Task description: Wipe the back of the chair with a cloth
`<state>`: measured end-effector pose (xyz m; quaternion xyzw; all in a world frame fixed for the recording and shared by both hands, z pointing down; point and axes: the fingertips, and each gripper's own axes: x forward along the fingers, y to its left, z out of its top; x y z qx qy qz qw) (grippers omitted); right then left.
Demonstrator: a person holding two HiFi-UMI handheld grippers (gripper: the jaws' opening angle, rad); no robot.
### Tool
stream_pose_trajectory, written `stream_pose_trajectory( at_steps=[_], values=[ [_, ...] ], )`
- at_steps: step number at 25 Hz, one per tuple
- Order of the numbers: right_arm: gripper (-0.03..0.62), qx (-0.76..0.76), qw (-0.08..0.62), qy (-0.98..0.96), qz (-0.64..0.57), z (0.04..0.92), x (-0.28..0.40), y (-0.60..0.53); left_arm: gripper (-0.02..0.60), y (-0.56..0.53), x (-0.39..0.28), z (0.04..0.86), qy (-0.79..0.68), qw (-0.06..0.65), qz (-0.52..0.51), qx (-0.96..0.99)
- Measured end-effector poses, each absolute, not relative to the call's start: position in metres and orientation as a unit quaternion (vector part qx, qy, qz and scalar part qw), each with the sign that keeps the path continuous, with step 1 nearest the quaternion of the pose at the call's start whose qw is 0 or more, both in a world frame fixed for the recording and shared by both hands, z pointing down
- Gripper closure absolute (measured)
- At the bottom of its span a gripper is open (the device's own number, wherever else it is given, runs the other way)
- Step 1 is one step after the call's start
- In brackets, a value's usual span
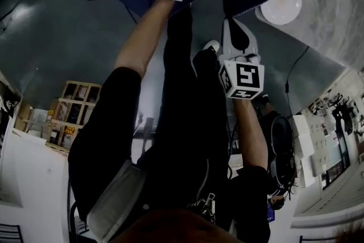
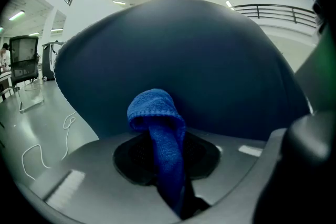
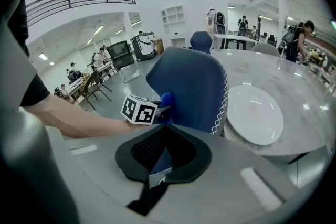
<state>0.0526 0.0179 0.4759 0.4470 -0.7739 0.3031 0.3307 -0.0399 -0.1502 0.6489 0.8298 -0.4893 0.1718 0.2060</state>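
The blue chair (image 3: 189, 86) stands against a marble counter (image 3: 299, 76), whose white plate (image 3: 254, 113) lies just beside the chair's stitched edge. The left tongs (image 2: 167, 162) pinch a blue cloth (image 2: 155, 113) and press it to the chair's back. The right tongs (image 3: 160, 161) are closed on a blue, white-stitched edge, apparently the chair's. The left forearm (image 1: 142, 42) and right forearm (image 1: 250, 134) both stretch toward the chair.
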Motion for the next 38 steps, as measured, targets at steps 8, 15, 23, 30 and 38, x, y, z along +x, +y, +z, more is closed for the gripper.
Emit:
stream_pose_trajectory(
  at_steps=[8,15,23,30,38],
  values=[
    [0.591,0.46,0.323,-0.768,0.308,0.477,0.055,0.027,0.5,-0.116,-0.004,0.643,-0.448,0.209,0.169,0.853],
    [0.591,0.464,0.319,-0.765,0.313,0.477,0.055,0.033,0.5,-0.081,0.031,0.638,-0.406,0.213,0.17,0.872],
    [0.591,0.472,0.314,-0.761,0.316,0.475,0.063,0.031,0.5,-0.047,0.058,0.641,-0.359,0.21,0.179,0.892],
    [0.591,0.476,0.314,-0.757,0.318,0.476,0.068,0.032,0.5,-0.011,0.079,0.637,-0.308,0.197,0.19,0.911],
    [0.591,0.477,0.315,-0.757,0.318,0.475,0.072,0.027,0.5,0.019,0.086,0.633,-0.245,0.171,0.199,0.933]
  ],
)
